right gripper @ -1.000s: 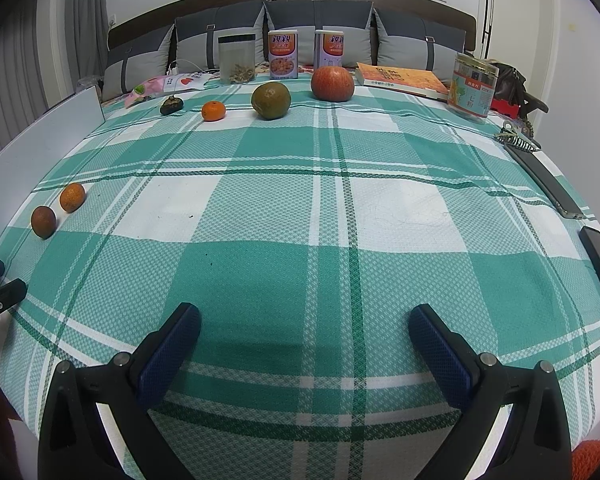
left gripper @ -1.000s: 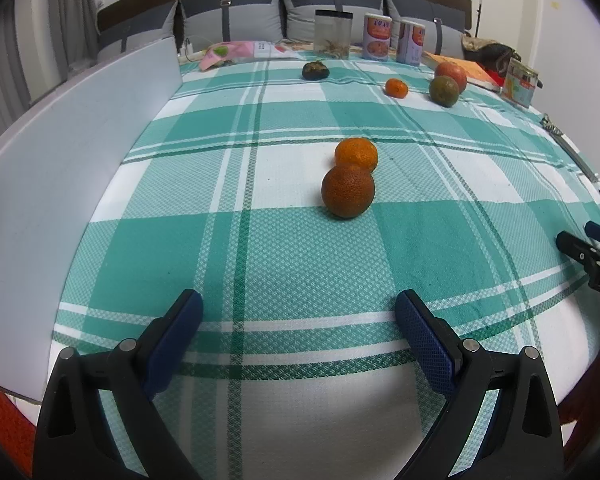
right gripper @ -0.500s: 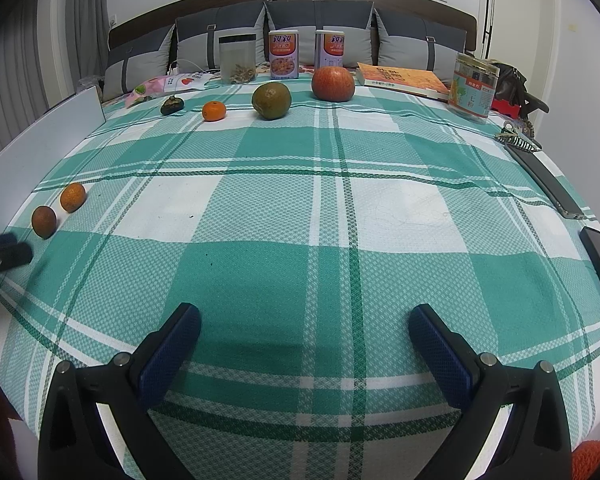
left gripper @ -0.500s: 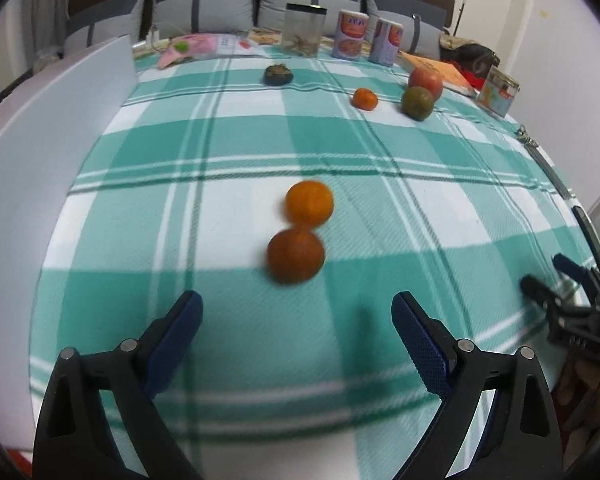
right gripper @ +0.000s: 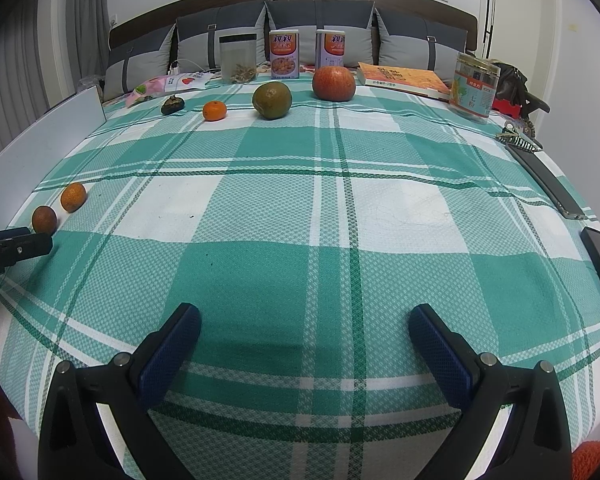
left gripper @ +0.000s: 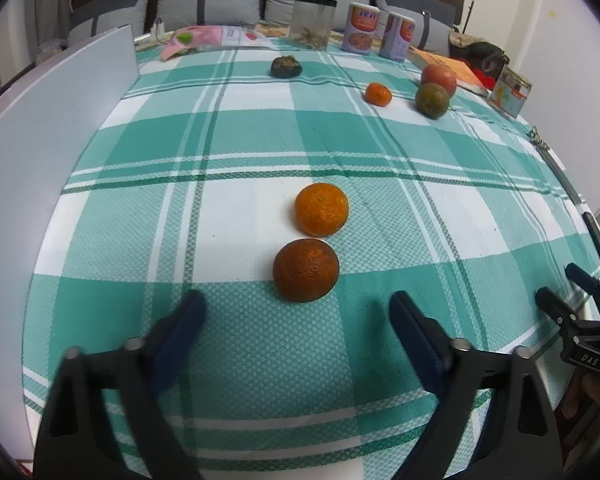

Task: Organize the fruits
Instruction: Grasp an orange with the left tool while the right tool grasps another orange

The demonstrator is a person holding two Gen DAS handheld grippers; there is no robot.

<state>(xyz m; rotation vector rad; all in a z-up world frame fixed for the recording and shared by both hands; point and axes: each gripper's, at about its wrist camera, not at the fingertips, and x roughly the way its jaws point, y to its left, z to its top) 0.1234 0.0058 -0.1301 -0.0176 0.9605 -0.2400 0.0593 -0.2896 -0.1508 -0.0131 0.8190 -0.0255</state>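
Closer now, left claw (left gripper: 296, 312) closing, still empty, w/ dark orange (left gripper: 305, 270) just ahead.

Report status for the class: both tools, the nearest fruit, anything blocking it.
Left tool closing, nothing between its fingers yet; right tool open, empty. Dark orange just ahead of left tool, brighter orange behind it. Path clear.

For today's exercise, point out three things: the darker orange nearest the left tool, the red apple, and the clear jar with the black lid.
Darker orange (left gripper: 306, 270), left wrist view, centre of its peel.
Red apple (right gripper: 333, 83), right wrist view, middle of its front.
Clear jar (right gripper: 238, 60), right wrist view, its transparent wall.
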